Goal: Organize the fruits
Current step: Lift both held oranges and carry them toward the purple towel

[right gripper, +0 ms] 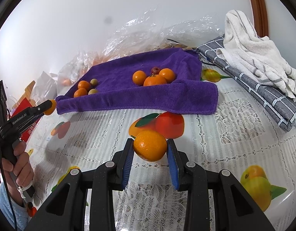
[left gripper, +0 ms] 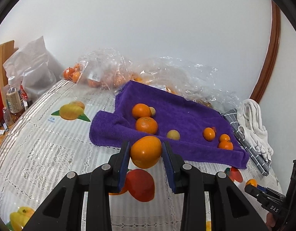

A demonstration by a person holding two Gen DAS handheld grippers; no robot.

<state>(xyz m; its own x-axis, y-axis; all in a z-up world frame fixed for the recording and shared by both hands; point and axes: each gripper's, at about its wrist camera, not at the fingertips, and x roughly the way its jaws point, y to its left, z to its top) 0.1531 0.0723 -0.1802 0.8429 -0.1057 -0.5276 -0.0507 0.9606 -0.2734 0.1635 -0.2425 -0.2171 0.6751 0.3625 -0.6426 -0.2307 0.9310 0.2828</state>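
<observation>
Purple towel point(left gripper: 186, 119) serves as your landmark: it lies on the desk point(left gripper: 51, 146), which is covered by a lace cloth printed with fruit. Your left gripper point(left gripper: 146, 154) has its jaws pinching an orange point(left gripper: 146, 152), held above the desk at the towel's near edge. Your right gripper point(right gripper: 150, 150) has its jaws pinching a second orange point(right gripper: 150, 147), held above the desk just short of the towel's near edge. On the towel, two oranges and two small greenish fruits point(left gripper: 173, 134) form a left group; three smaller oranges point(right gripper: 155, 79) and one small red fruit point(right gripper: 155, 70) form a right group. Clear plastic bags point(left gripper: 101, 71) lie behind the towel. Grey and white cloths point(right gripper: 253, 57) lie to its right.
</observation>
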